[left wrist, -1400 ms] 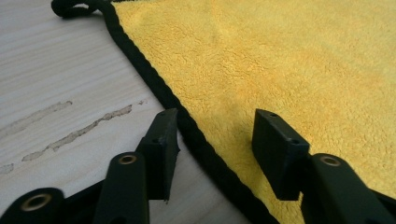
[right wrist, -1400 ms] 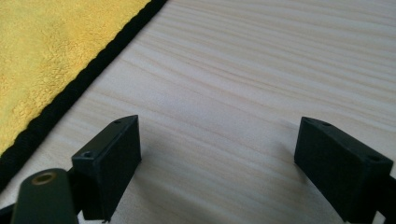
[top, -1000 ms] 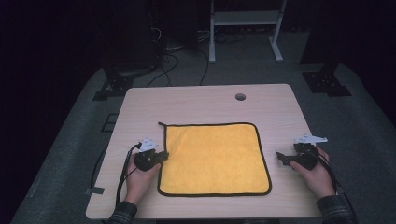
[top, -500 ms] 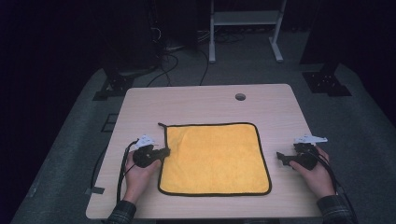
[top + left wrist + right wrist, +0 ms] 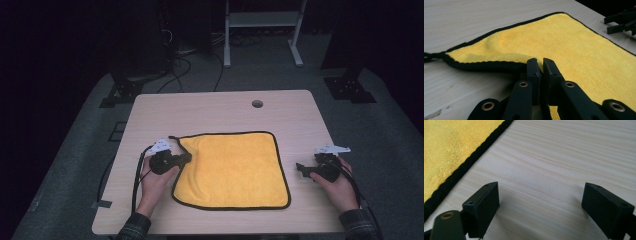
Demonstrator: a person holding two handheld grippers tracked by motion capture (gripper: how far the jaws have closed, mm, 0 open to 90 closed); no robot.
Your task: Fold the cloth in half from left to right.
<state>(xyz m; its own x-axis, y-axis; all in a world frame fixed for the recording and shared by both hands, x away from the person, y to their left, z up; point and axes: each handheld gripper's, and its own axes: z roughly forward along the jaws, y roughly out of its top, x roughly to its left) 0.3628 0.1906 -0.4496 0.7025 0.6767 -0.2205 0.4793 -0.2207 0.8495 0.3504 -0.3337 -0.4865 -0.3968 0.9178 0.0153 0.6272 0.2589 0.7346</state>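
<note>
A yellow towel (image 5: 235, 170) with black trim lies spread on the wooden table (image 5: 210, 110). My left gripper (image 5: 187, 158) is shut on the towel's left edge, about midway along it. In the left gripper view the jaws (image 5: 541, 61) pinch the trim and raise it, so the towel (image 5: 579, 50) curls up there. My right gripper (image 5: 299, 167) rests on the table just right of the towel. It is open, and in the right gripper view bare wood lies between its jaws (image 5: 541, 197), with the towel's edge (image 5: 451, 147) to the left.
A round cable hole (image 5: 257, 103) sits near the table's far edge. Cables (image 5: 195, 65) and a white stand's legs (image 5: 260, 45) lie on the dark floor behind the table. The right gripper (image 5: 621, 22) appears far off in the left gripper view.
My left gripper has risen a little and shifted toward the towel's middle, lifting and pulling in the left edge. The right gripper has stayed in place.
</note>
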